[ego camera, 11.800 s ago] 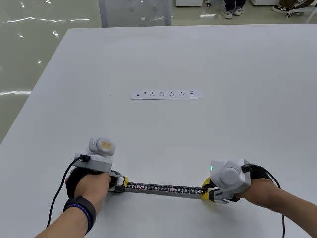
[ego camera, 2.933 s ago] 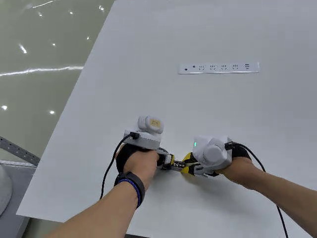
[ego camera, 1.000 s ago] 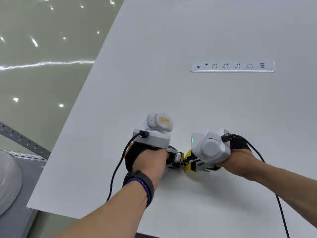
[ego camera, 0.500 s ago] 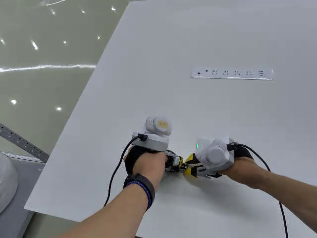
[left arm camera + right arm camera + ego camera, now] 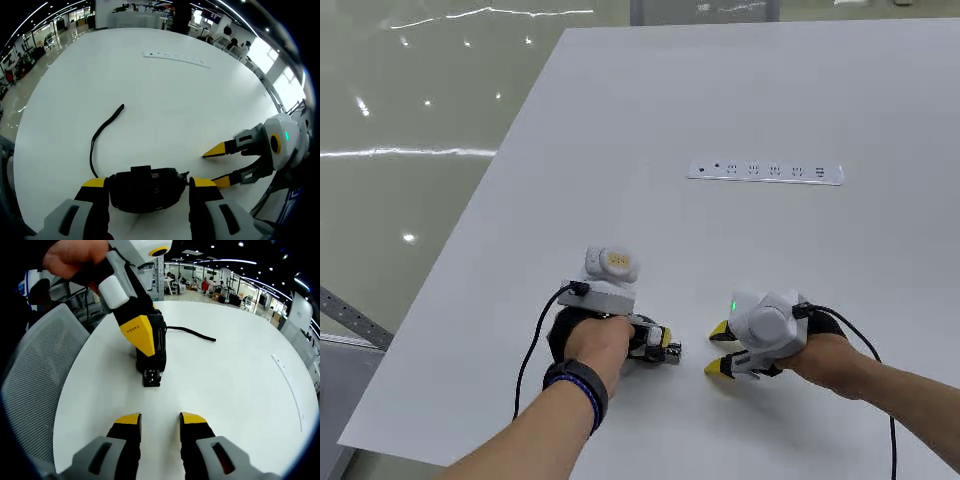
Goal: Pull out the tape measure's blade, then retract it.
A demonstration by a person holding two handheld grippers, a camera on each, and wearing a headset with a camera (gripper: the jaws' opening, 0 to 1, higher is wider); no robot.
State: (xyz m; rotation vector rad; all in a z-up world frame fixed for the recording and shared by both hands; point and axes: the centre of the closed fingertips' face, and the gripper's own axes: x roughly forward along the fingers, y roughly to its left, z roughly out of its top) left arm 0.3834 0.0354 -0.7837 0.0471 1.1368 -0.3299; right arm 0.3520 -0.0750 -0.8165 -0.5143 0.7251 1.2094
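gripping tape measure (image 5: 150, 352) in left tongs (image 5: 147, 183) | right tongs (image 5: 156, 418) released nearby | power strip (image 5: 765, 172) beyond

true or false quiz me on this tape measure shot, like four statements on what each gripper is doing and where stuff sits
1. The left gripper is closed on the black tape measure case. True.
2. The right gripper is also clamped on the case. False: its jaws stand open and empty, with bare white table between them and the case.
3. The tape's blade is drawn out long across the table. False: it is wound in, and just the blade's end hook shows at the mouth of the case.
4. A long white power strip lies flat on the table, farther from the person than both grippers. True.
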